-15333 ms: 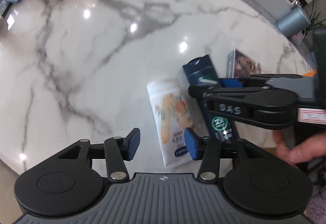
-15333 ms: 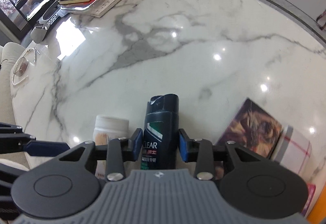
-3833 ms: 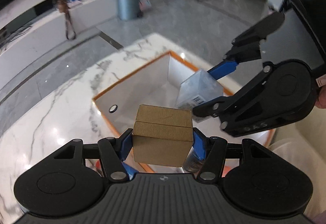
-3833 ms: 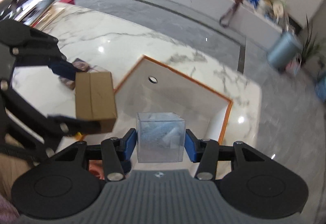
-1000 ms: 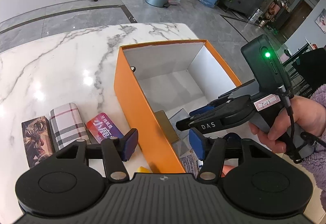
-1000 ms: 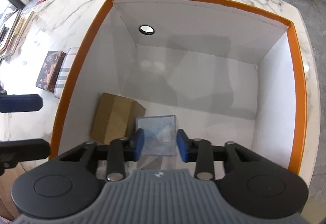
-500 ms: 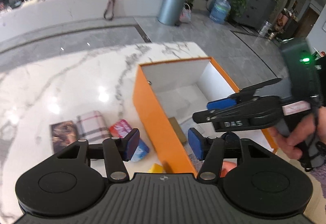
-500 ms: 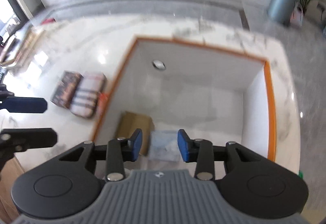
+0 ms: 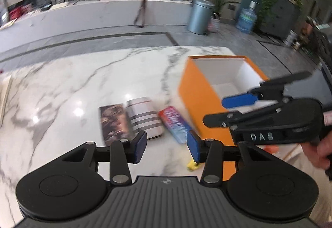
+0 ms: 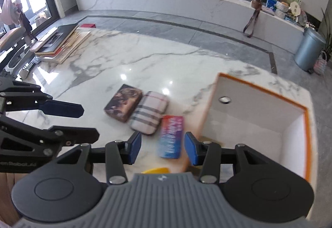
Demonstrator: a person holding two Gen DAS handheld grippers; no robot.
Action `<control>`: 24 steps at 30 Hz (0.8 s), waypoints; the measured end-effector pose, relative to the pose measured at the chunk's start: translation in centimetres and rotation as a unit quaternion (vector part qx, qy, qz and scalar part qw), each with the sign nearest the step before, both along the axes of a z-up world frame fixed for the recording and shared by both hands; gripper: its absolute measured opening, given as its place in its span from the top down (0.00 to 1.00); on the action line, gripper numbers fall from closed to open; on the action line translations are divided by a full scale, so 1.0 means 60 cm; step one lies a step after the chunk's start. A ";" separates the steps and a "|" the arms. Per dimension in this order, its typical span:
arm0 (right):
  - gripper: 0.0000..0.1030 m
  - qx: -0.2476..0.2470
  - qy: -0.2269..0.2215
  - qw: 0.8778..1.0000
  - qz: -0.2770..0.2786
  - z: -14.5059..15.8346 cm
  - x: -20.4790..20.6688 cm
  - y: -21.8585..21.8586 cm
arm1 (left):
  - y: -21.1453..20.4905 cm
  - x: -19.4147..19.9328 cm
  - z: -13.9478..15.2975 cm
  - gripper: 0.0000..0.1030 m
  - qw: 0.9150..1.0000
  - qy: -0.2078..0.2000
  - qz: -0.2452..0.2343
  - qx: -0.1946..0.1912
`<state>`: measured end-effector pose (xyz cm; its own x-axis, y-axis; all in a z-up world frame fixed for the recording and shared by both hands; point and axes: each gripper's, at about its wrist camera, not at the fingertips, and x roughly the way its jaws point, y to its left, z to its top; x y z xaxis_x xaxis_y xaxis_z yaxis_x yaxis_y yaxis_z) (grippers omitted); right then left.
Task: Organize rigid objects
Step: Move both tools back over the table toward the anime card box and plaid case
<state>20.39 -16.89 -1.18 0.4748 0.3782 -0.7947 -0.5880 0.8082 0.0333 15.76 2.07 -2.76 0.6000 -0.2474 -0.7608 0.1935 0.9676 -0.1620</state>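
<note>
An orange box (image 9: 197, 95) with a white inside (image 10: 255, 124) stands open on the marble table's right end. Left of it lie a red-blue packet (image 9: 175, 122) (image 10: 171, 136), a plaid case (image 9: 144, 117) (image 10: 149, 115) and a dark picture box (image 9: 115, 123) (image 10: 123, 102). A yellow thing (image 9: 192, 164) (image 10: 155, 170) lies at the box's near corner. My left gripper (image 9: 166, 146) is open and empty above the table near the packet. My right gripper (image 10: 161, 148) is open and empty over the packet and the box's left wall; it also shows in the left wrist view (image 9: 238, 103).
A stack of books (image 10: 60, 42) lies at the table's far left. A grey bin (image 10: 309, 51) and a long white counter (image 10: 186, 4) stand on the floor beyond the table. An orange thing (image 9: 271, 148) shows behind the box.
Both grippers have pulled back and up from the box and swung left toward the items on the table. The right gripper has opened wider; the clear cube stays out of sight in the box.
</note>
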 end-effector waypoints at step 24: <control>0.54 0.020 0.066 0.989 -0.131 -0.173 0.128 0.110 | 0.139 0.164 -0.203 0.25 0.980 0.090 0.167 -0.069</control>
